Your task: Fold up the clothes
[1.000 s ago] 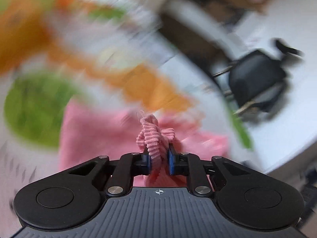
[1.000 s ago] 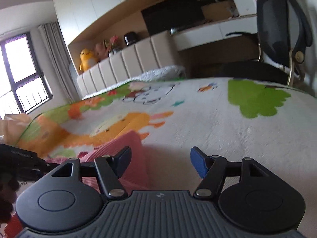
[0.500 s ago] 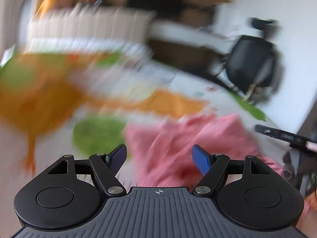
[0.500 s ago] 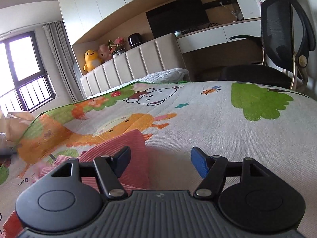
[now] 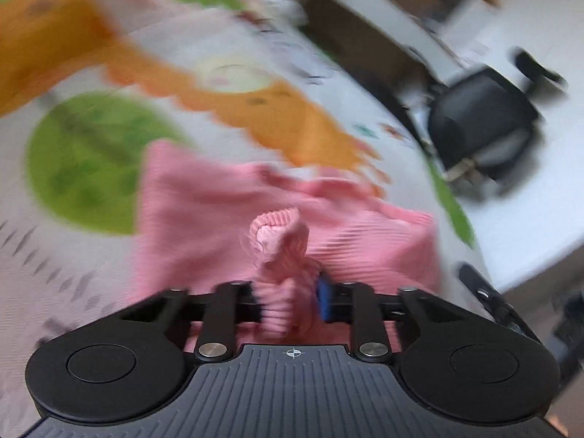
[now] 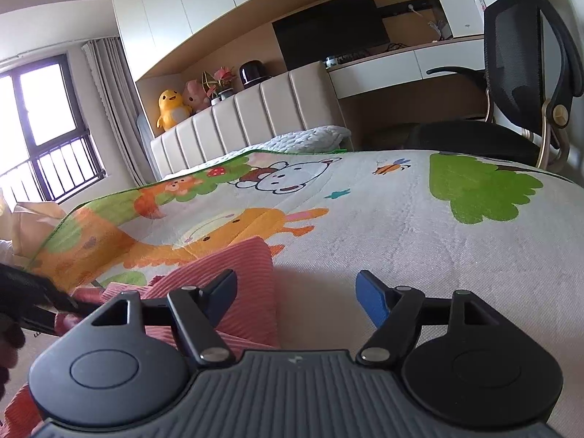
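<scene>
Left hand-held gripper (image 5: 288,301) clamped on pink ribbed garment (image 5: 226,211) — bunched fold; right hand-held gripper (image 6: 296,294) wide open, empty.

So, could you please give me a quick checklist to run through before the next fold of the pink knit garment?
1. Left gripper shut on a bunch of the pink knit garment: ok.
2. Right gripper open and holding nothing: ok.
3. Garment lying on the cartoon play mat: ok.
4. Mat beside the garment's right edge bare: ok.
5. Garment spread flat: not ok, it looks rumpled, and the left view is blurred.
6. Which part of the garment the left gripper holds: cannot tell.
</scene>
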A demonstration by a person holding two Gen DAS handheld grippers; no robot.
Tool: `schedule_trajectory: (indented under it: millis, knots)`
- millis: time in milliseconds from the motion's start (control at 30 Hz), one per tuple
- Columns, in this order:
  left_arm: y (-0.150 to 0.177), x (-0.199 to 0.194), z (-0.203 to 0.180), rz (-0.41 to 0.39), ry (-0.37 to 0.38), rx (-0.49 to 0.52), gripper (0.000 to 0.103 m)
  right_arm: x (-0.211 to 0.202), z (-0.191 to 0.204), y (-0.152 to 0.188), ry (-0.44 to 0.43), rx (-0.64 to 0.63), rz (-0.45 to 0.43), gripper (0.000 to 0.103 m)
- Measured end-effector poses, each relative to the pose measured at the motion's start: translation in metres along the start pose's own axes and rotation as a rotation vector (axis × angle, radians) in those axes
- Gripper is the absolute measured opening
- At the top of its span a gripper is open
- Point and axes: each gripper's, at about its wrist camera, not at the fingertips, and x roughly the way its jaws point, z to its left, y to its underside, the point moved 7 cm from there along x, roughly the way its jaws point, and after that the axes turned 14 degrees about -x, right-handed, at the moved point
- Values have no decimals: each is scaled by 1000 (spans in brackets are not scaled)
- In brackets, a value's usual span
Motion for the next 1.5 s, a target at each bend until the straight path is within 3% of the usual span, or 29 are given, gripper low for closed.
schedule_trajectory:
  millis: [33,167,267,300,400,433,500,533,567,600,700,767,867,900,933,1000,1100,1200,1367,1500]
  knots:
    - [-2,-8,-19,-29,45,69,20,0,0,0,0,1,-1,73]
    - [-8,-76,-98,-287,186,401,18,0,-1,-1,21,-7,0,73]
    - [1,-115,-124,-420,268,574,19,-2,6,-7,42,-69,5,73]
    - [6,-109,-107,-397,228,574,20,-3,10,-11,43,-108,0,73]
    - [20,-88,-55,-318,100,567,39,-5,27,-22,60,-282,11,73]
    - [25,-82,-38,-292,57,564,51,-4,33,-23,67,-341,22,73]
    - [35,-69,-3,-239,-27,558,56,0,38,-20,85,-428,62,73]
    - [35,-61,21,-216,-132,543,57,1,40,-18,86,-452,83,73]
    - [32,-57,41,-201,-210,514,69,1,41,-18,84,-465,95,73]
    - [26,-59,52,-201,-236,473,74,0,42,-18,81,-477,106,73]
    - [5,-82,54,-251,-210,352,76,-6,50,-32,51,-488,102,73]
    - [-2,-93,36,-266,-127,323,83,-6,62,-43,7,-499,98,72]
    - [-5,-80,10,-201,22,264,89,7,81,-54,-60,-475,113,64]
    - [-1,-72,5,-178,23,265,89,15,86,-55,-88,-453,128,61]
    - [3,-64,1,-155,23,266,89,24,88,-52,-107,-432,152,59]
    - [12,-41,-1,-136,-71,321,89,46,91,-41,-116,-409,220,58]
    - [19,-9,14,-109,-204,352,88,78,77,-11,-10,-478,339,57]
    - [20,0,30,-77,-200,300,90,76,69,-11,-16,-450,328,60]
    - [21,-2,37,-80,-199,309,91,61,83,-29,19,-566,251,56]
    - [20,-2,37,-75,-198,306,92,64,88,-47,-60,-483,229,55]
